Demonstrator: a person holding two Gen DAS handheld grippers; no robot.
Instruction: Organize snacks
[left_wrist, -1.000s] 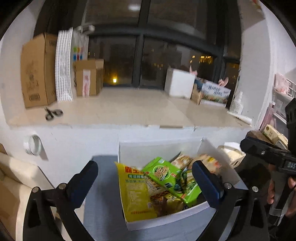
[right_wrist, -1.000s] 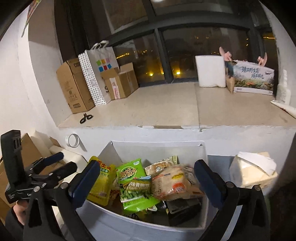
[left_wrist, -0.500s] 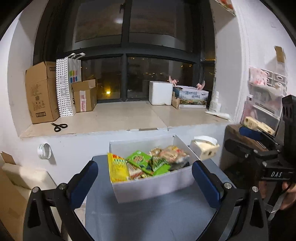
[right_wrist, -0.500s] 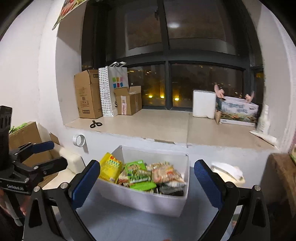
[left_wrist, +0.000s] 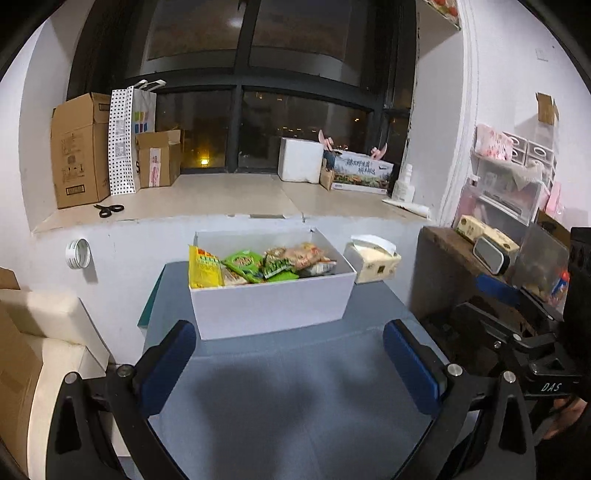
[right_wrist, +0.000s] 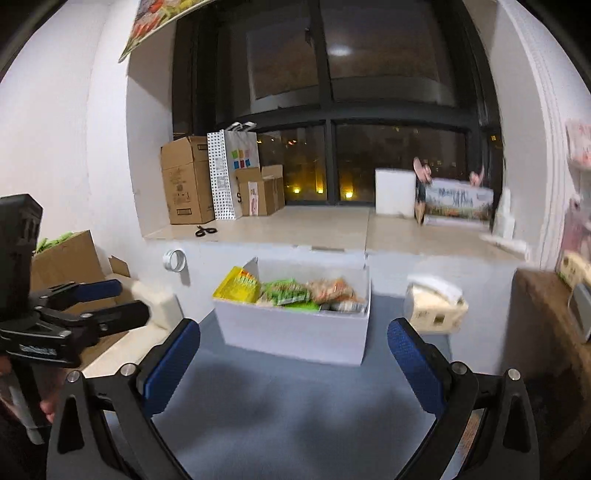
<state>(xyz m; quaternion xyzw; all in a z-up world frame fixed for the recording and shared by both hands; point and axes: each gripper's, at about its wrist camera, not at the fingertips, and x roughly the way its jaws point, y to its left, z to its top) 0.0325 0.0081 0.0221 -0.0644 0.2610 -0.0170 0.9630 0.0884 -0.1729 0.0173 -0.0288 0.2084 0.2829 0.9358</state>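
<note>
Currently: my left gripper (left_wrist: 288, 365) and right gripper (right_wrist: 293, 363), both wide and empty, face the white box (left_wrist: 271, 306) holding snack packets (left_wrist: 258, 264), seemingly sorted.

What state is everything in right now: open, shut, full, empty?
left gripper: open, holding nothing.
right gripper: open, holding nothing.
white box: lidless, packed with snack packets.
yellow packet: standing on end in the box.
tissue box: a tissue sticking out on top.
small cardboard box: flaps open.
scissors: lying on the sill.
</note>
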